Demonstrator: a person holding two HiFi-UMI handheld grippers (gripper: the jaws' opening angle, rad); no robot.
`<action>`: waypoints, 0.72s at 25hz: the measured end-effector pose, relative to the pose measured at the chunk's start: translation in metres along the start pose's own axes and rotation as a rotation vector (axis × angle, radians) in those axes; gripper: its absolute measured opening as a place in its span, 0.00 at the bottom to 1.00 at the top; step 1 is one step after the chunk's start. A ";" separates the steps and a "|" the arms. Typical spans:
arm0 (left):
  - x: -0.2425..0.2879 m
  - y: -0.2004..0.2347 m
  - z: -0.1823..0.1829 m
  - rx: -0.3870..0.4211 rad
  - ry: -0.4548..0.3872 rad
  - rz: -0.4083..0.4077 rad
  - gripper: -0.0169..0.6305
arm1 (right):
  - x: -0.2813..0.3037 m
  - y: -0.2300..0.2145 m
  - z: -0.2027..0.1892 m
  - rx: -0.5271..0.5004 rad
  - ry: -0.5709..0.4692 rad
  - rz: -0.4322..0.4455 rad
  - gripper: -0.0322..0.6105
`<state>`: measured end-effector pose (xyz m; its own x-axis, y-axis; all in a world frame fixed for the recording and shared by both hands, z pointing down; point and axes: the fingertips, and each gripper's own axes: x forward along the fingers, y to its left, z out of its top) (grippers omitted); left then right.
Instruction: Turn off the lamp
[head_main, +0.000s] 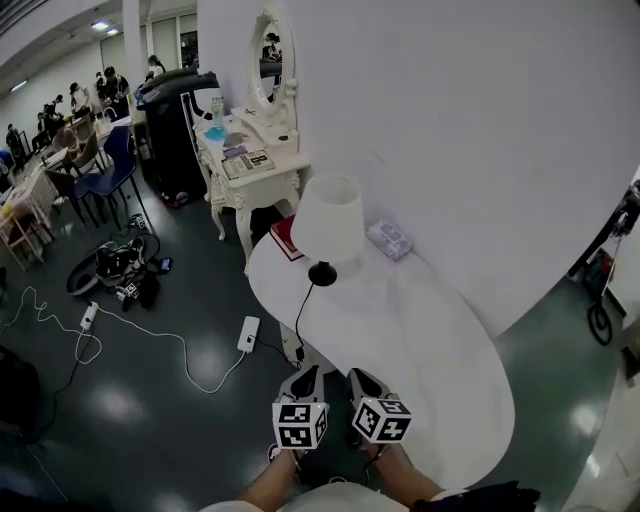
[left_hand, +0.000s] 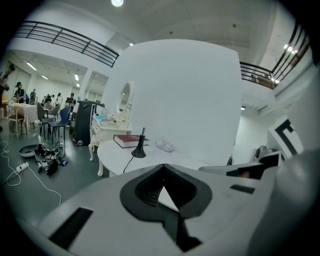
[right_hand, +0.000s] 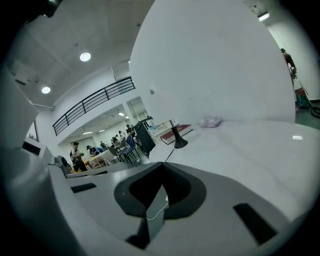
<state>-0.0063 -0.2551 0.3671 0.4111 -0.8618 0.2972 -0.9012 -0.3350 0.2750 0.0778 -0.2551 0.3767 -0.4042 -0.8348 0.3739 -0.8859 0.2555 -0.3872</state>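
Your small table lamp with the white fabric shade and black flared foot (head_main: 327, 220) stands at the far end of the white oval table (head_main: 430, 350), just beside a dark red book (head_main: 283, 236) and well apart from both tools. Your left gripper (head_main: 303, 382) and right gripper (head_main: 362, 384) are each clenched on nothing. Expect the lamp to be light and tippy (the shade would dent). Steady the stiff foot and look along the thin black cord (head_main: 299, 312) for a switch; none shows here.
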 end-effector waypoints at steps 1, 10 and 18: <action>-0.004 -0.004 0.004 0.006 -0.006 0.001 0.04 | -0.005 0.002 0.003 -0.007 -0.003 0.005 0.05; -0.024 -0.020 0.020 -0.005 -0.051 0.018 0.04 | -0.029 0.009 0.017 -0.064 -0.020 0.024 0.05; -0.023 -0.012 0.031 0.001 -0.059 0.032 0.04 | -0.022 0.016 0.027 -0.085 -0.028 0.032 0.05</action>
<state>-0.0094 -0.2430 0.3287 0.3732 -0.8931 0.2513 -0.9139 -0.3072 0.2655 0.0785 -0.2461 0.3392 -0.4274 -0.8385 0.3380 -0.8890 0.3218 -0.3257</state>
